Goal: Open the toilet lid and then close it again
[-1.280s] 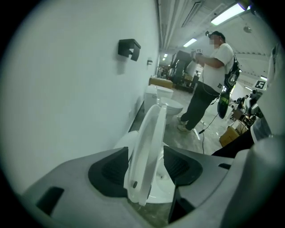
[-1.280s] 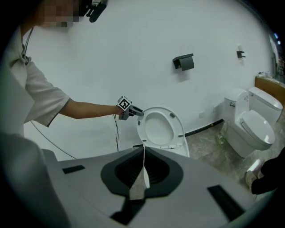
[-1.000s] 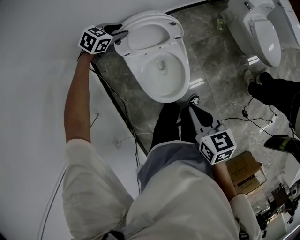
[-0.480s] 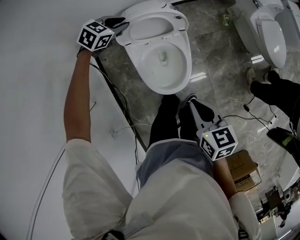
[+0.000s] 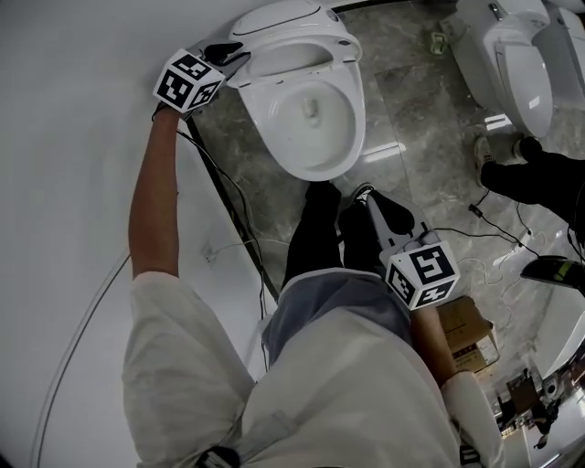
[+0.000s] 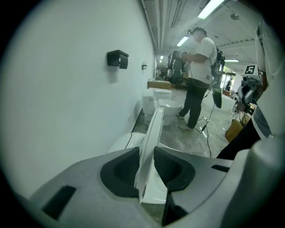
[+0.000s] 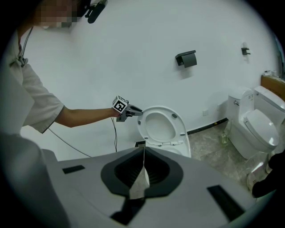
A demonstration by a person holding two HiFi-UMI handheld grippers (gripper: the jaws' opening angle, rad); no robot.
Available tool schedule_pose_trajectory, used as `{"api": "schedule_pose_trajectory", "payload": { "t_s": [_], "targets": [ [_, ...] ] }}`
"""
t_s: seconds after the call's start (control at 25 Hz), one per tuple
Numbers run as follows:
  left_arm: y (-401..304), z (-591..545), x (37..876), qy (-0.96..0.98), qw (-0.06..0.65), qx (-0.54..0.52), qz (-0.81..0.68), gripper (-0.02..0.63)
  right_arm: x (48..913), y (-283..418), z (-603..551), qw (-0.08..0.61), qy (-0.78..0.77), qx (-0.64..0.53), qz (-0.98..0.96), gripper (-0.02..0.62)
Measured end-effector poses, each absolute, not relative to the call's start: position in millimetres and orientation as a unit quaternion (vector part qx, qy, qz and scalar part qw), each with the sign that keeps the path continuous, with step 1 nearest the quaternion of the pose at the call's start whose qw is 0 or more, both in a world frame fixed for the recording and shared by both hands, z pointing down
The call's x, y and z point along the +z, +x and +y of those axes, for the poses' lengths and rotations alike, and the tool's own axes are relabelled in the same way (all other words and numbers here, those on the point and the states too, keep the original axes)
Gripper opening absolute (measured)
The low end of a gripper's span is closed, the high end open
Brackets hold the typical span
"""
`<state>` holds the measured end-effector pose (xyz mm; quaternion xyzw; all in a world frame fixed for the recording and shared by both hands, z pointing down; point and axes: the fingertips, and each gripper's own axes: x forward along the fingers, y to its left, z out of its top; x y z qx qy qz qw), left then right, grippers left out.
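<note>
**Your left tongs hold the toilet lid up**

The toilet lid [image 5: 288,27] stands up on its hinge, at the far end of the white bowl [image 5: 311,119], close to the white wall on the left. It leans back, almost straight up.

Your left tongs [image 5: 241,57] have just been closing, and now they are clenched on the thin left edge of the lid. In the left gripper view you can see that edge [image 6: 153,133] pinched between the two dark pads [image 6: 122,171].

Your right tongs [image 5: 373,201] hang low on the near right, by your legs, well apart from the toilet. They are clenched with nothing in them. The right gripper view shows the two halves pressed together [image 7: 143,165] and the lid [image 7: 160,125] far off.

The lid looks like hard, smooth plastic. I think it is light and stiff, so it will swing easily on its hinge. It is also shiny, so it may slip out of the pads. Hold it on the side rim, up near the free end, where you are now. That spot gives you a good swing. Bring it down slowly, because a lid like this can bang shut and crack.
</note>
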<state>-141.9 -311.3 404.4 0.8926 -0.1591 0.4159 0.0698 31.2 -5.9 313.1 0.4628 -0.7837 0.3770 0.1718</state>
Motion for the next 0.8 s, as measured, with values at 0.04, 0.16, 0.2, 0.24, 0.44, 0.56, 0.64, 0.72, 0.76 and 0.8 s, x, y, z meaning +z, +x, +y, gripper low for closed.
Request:
{"api": "schedule_pose_trajectory", "payload": {
  "t_s": [0.04, 0.16, 0.2, 0.24, 0.44, 0.56, 0.64, 0.72, 0.76, 0.8],
  "targets": [
    [-141, -308, 404, 0.893, 0.068, 0.417, -0.158, 0.097, 313, 33, -4, 0.172, 0.462, 0.376, -0.785, 0.011],
    [-141, -291, 406, 0.892, 0.064, 0.421, -0.152, 0.098, 313, 33, 4, 0.174, 0.459, 0.374, -0.787, 0.011],
    [-141, -285, 406, 0.892, 0.062, 0.423, -0.150, 0.098, 313, 32, 7, 0.174, 0.457, 0.374, -0.788, 0.011],
    [-141, -280, 406, 0.891, 0.059, 0.424, -0.149, 0.098, 313, 32, 10, 0.174, 0.455, 0.373, -0.790, 0.011],
    [-140, -262, 409, 0.891, 0.049, 0.423, -0.157, 0.098, 313, 30, 19, 0.176, 0.446, 0.371, -0.795, 0.011],
    [-140, -249, 411, 0.891, 0.047, 0.422, -0.158, 0.098, 315, 30, 27, 0.178, 0.441, 0.371, -0.798, 0.011],
    [-139, -242, 413, 0.891, 0.048, 0.422, -0.157, 0.101, 315, 31, 31, 0.179, 0.440, 0.371, -0.798, 0.011],
    [-138, -235, 414, 0.891, 0.047, 0.420, -0.163, 0.101, 316, 34, 34, 0.179, 0.439, 0.370, -0.799, 0.011],
    [-138, -232, 414, 0.891, 0.047, 0.419, -0.166, 0.103, 316, 35, 35, 0.180, 0.439, 0.370, -0.799, 0.011],
    [-138, -228, 415, 0.891, 0.046, 0.418, -0.169, 0.103, 317, 37, 38, 0.180, 0.438, 0.370, -0.799, 0.011]
  ]
}}
